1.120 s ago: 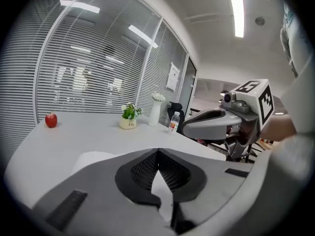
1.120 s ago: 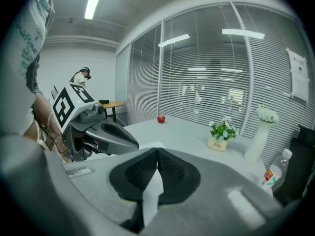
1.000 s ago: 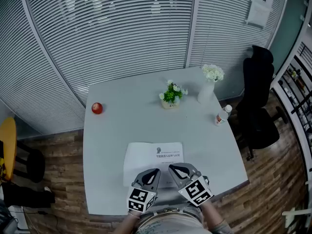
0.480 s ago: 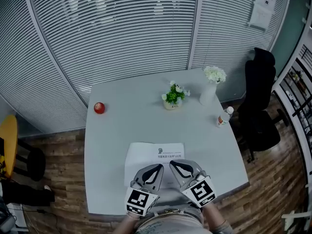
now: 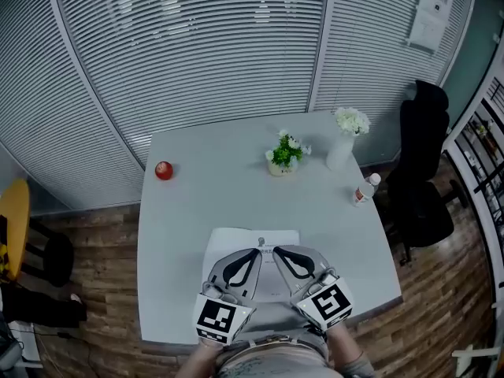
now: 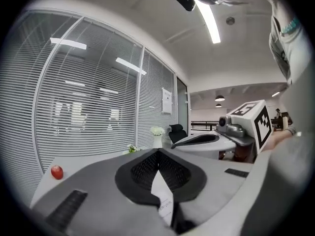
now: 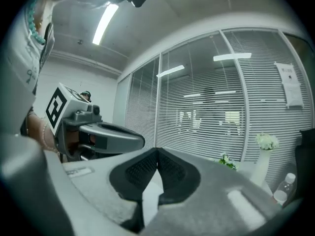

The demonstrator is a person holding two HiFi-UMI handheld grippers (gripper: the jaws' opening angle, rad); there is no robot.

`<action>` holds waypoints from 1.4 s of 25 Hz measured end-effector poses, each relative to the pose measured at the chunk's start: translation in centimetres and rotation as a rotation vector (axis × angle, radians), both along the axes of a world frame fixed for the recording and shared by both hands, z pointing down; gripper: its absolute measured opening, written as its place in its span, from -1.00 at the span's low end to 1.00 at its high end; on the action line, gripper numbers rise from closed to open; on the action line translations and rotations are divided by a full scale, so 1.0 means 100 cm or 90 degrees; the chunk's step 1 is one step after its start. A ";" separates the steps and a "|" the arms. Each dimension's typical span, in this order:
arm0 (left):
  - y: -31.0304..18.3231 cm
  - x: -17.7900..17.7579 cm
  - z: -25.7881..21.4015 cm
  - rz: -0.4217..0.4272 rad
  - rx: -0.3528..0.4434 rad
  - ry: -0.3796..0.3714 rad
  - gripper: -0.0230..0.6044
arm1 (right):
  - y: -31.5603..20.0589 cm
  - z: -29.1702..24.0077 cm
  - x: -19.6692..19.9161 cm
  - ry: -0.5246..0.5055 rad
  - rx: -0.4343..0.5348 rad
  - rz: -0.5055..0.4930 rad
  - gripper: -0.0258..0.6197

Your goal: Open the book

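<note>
From above, we are looking down on a pale grey table (image 5: 189, 211) set against a wall of closed window blinds (image 5: 197, 53). The book (image 5: 228, 242), white with a small block of print on top, is lying flat at the near edge of the table, directly in front of us.

We are holding both tools over the book's near half, side by side, with their tips angled toward each other. The left gripper (image 5: 253, 252) is clamping down with its jaws together, and in its own view a thin white printed sheet (image 6: 163, 200) is standing pinched between the dark pads. The right gripper (image 5: 276, 249) is doing the same, with its jaws closed on a white sheet (image 7: 150, 200) that is showing edge-on between its pads. Each gripper view is also showing the other tool close beside it.

Farther back on the table, a red apple (image 5: 164, 170) is sitting near the left edge, a small potted plant (image 5: 285, 154) is standing at the middle, a white vase of flowers (image 5: 344, 136) is standing to its right, and a bottle (image 5: 364, 189) is resting by the right edge. A black chair (image 5: 421, 164) is standing beyond the table's right side.
</note>
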State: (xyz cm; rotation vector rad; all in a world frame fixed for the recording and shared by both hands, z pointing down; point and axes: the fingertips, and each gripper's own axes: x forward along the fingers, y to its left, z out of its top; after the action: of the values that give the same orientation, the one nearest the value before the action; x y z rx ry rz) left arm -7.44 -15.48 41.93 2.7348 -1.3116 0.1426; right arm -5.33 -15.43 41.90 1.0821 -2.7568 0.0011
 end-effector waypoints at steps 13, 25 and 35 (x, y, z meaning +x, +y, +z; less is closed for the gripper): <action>0.007 0.003 -0.017 0.008 -0.027 0.066 -0.93 | 0.009 -0.019 -0.005 -0.008 0.010 -0.036 -0.91; 0.032 0.025 -0.006 -0.015 -0.052 0.032 -0.93 | 0.031 -0.008 0.028 0.005 0.022 -0.063 -0.91; 0.056 0.052 0.004 -0.038 -0.074 0.060 -0.93 | 0.054 0.006 0.050 0.039 -0.004 -0.109 -0.91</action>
State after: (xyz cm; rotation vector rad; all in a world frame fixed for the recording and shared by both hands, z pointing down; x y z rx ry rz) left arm -2.21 -9.89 42.36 2.5708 -1.3145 0.0822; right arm -0.29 -10.04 42.52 0.8266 -2.7821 -0.0466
